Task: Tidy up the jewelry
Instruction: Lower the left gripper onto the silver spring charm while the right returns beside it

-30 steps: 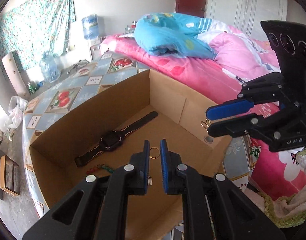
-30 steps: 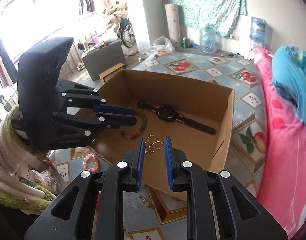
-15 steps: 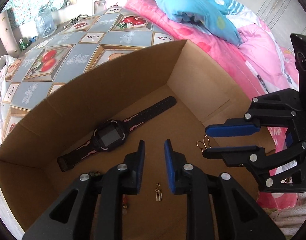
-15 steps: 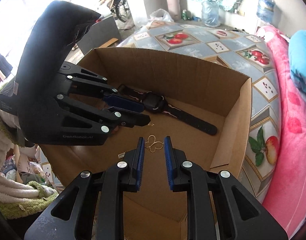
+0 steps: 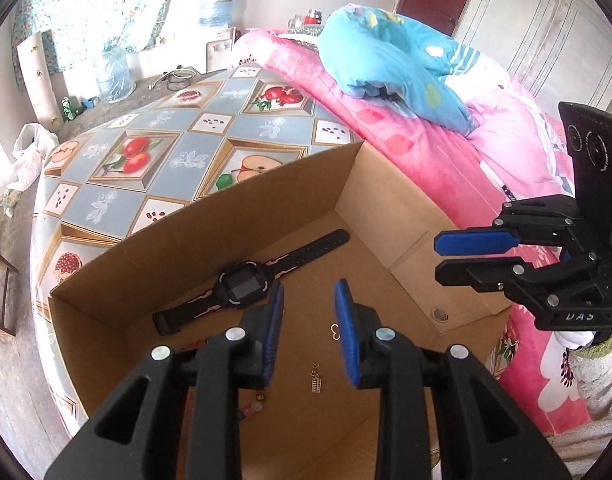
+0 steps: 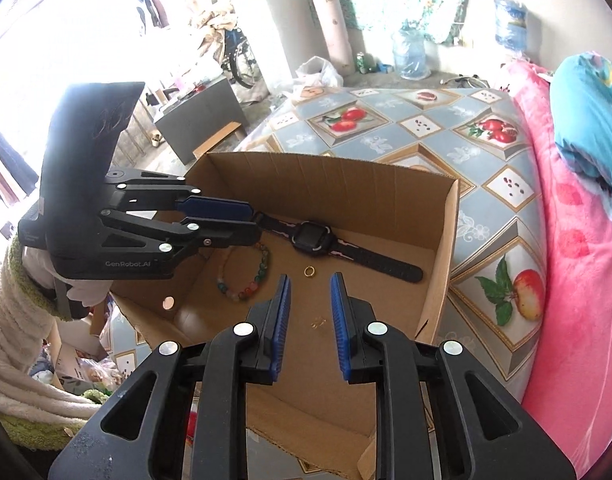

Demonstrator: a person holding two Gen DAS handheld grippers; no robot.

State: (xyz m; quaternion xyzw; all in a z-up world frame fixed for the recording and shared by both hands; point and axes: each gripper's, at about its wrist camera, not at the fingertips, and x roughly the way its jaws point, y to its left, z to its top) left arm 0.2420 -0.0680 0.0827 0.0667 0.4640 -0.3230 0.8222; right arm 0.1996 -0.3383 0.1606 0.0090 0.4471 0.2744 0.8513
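Observation:
An open cardboard box [image 5: 118,280] [image 6: 445,240] holds a black watch [image 5: 242,284] [image 6: 311,236], a coloured bead bracelet [image 6: 246,280], a gold ring [image 6: 309,271] and small gold earring pieces [image 5: 316,382] [image 5: 335,330] [image 6: 317,322], all lying on its floor. My left gripper [image 5: 309,300] [image 6: 252,222] hovers over the box with its jaws opening and nothing between them. My right gripper [image 6: 309,288] [image 5: 439,254] hangs above the box's near side, open and empty. The bracelet is mostly hidden behind my left fingers in the left wrist view.
The box rests on a table with a fruit-patterned cloth [image 5: 146,152] [image 6: 385,128]. A bed with a pink blanket [image 5: 425,152] [image 6: 577,240] and a blue pillow [image 5: 385,60] borders the table. Water jugs [image 6: 409,54] and a low cabinet [image 6: 202,116] stand on the floor beyond.
Each gripper had a small gold piece at its tips; both pieces now lie on the box floor. The left jaws have widened. Both grippers dipped into the box and drew back.

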